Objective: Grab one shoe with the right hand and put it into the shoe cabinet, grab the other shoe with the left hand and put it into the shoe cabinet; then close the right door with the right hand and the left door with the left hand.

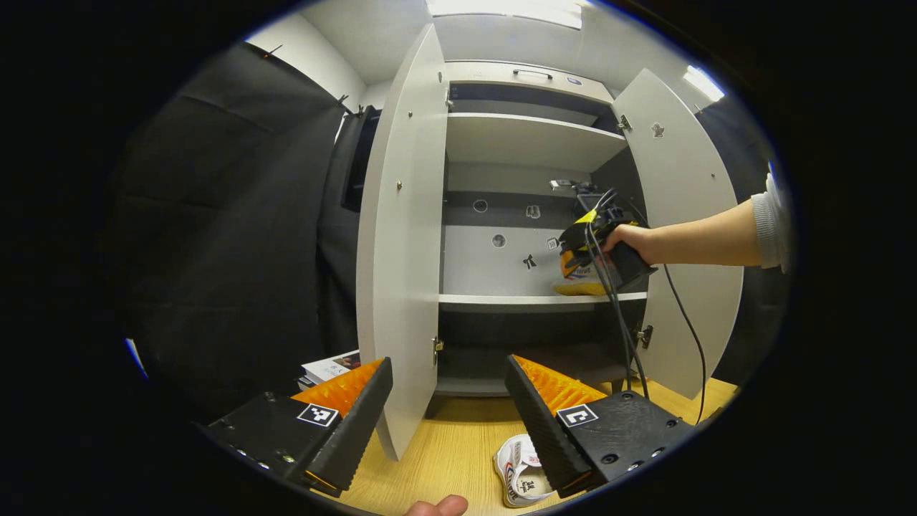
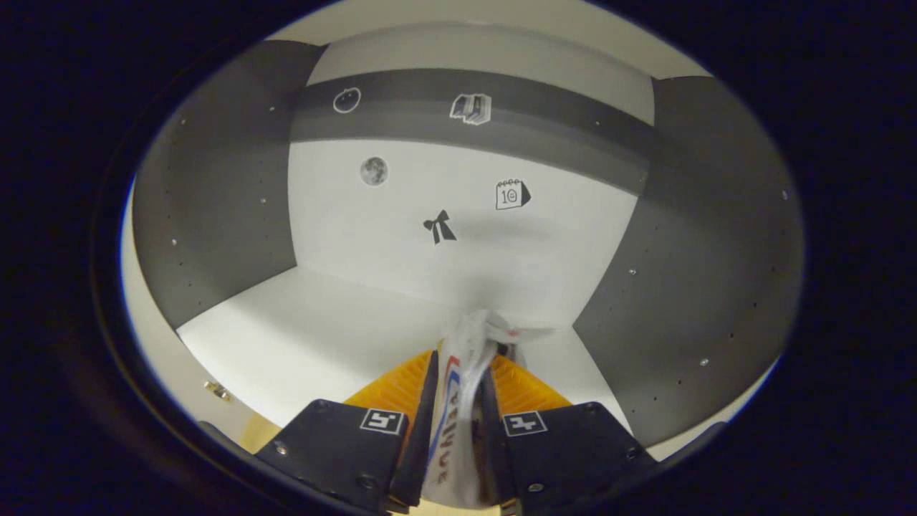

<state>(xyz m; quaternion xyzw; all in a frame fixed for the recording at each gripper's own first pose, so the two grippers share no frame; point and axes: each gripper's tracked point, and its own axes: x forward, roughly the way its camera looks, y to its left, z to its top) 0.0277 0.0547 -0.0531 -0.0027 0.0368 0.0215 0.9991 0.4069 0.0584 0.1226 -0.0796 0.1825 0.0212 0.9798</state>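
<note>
White shoe [image 2: 458, 401] pinched in the right gripper [image 2: 458, 430] — over the cabinet's middle shelf [image 2: 301, 330].
Left gripper [image 1: 448, 423] gapes wide — second shoe [image 1: 519, 469] on the table [image 1: 444, 451].

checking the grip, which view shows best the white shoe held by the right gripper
The right gripper view: the white shoe sits pinched between the right gripper fingers over the white shelf. The left gripper view shows it far off, mostly hidden by the hand.

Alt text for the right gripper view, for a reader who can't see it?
The right claw is shut on a white shoe, holding it over the white shelf inside the shoe cabinet. Small stickers dot the back wall.
</note>
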